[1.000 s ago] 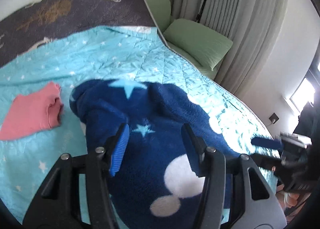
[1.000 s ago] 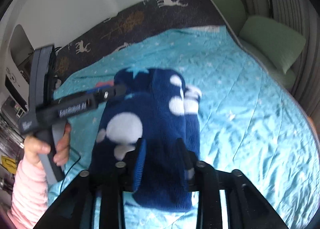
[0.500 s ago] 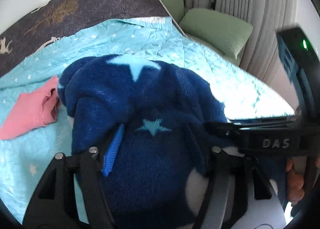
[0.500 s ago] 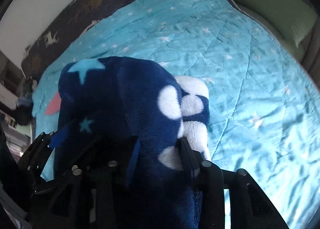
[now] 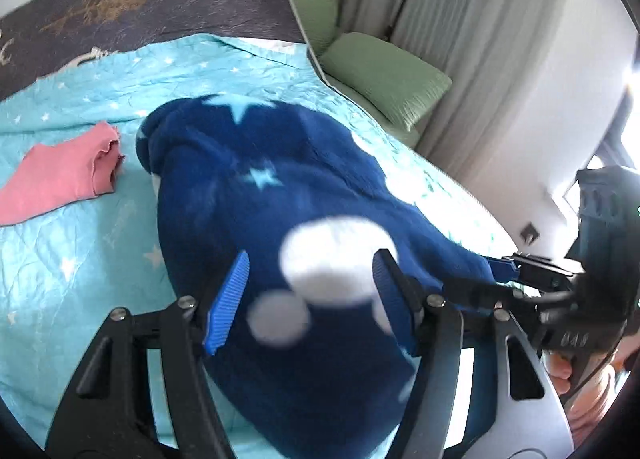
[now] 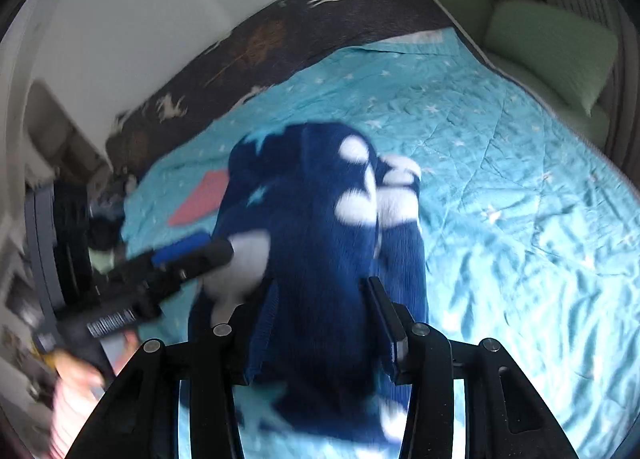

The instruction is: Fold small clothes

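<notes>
In the left wrist view, the left hand-held gripper [image 5: 310,299] stands open over the dark blue fleece garment [image 5: 280,219]. Its jaws have just been opening; the fleece lies between them, but the blue pads [image 5: 228,299] do not press on it. The garment, with white spots and pale blue stars, lies bunched on the turquoise star-print quilt [image 5: 80,259] of the bed. A pink garment [image 5: 60,179] lies on the quilt, just beside the blue one on its left. Green cushions [image 5: 384,75] sit by the grey curtain [image 5: 460,19]. At the right edge the right hand-held gripper [image 5: 504,267] touches the fleece.

In the right wrist view, the right hand-held gripper [image 6: 324,323] is closed on a thick fold of the blue fleece [image 6: 320,227], which hangs from the jaws down toward the quilt [image 6: 520,219]. The left gripper [image 6: 188,251] reaches in from the left, held by a hand [image 6: 76,383], blurred. The dark deer-print blanket [image 6: 320,19] covers the far end of the bed.
</notes>
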